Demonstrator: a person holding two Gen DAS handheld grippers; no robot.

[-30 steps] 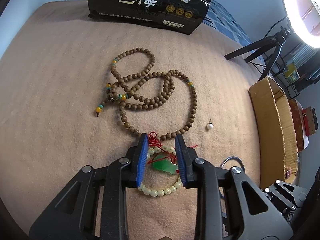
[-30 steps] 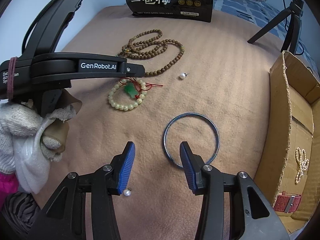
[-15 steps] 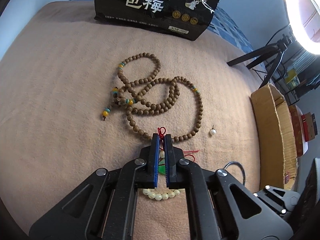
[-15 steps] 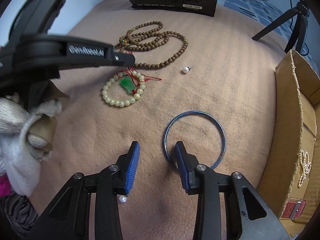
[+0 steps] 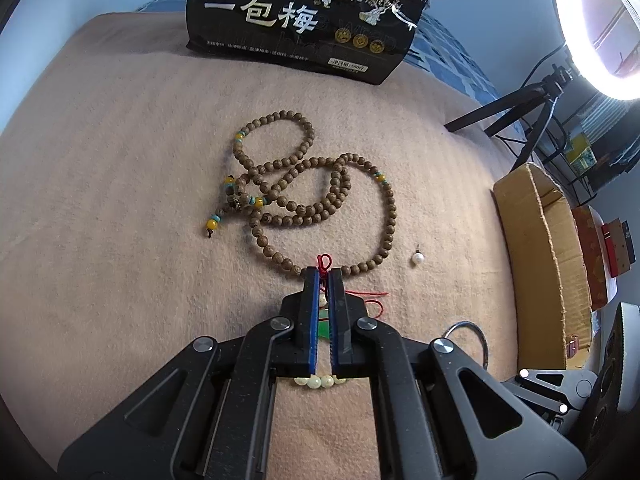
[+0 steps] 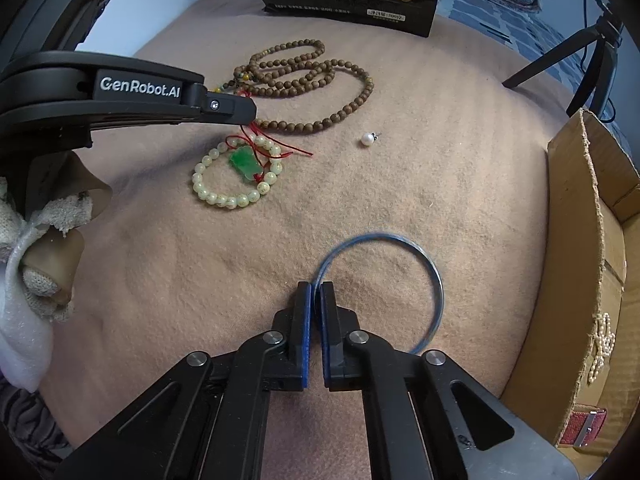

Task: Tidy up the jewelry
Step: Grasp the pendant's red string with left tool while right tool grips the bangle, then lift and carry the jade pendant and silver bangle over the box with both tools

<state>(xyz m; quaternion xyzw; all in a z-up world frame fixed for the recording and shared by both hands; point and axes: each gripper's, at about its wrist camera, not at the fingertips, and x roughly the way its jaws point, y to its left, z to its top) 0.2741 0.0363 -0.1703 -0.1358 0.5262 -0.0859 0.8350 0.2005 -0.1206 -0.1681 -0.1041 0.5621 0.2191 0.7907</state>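
Observation:
My left gripper [image 5: 323,273] is shut on the red cord [image 5: 325,261] tied to a green pendant [image 6: 245,163]. The pendant lies inside a pale bead bracelet [image 6: 224,200] on the tan blanket. In the right wrist view the left gripper [image 6: 249,115] comes in from the left with the cord at its tip. My right gripper [image 6: 316,290] has its jaws closing tight on the near-left rim of a thin blue-silver bangle [image 6: 436,280], which runs between the pads. A long wooden bead necklace [image 5: 304,200] lies coiled just beyond the left gripper. A loose pearl [image 5: 418,258] lies to its right.
An open cardboard box [image 6: 580,240] stands at the right edge, with a pearl strand [image 6: 600,348] and a red strap [image 6: 584,426] inside. A black snack bag [image 5: 304,20] stands at the back. A tripod [image 5: 520,112] and ring light are at the back right. A gloved hand [image 6: 44,280] holds the left gripper.
Both grippers went from open to shut. The left one shut over the pendant's red cord, and the right one shut on the bangle's rim. Neither hand shifted much.

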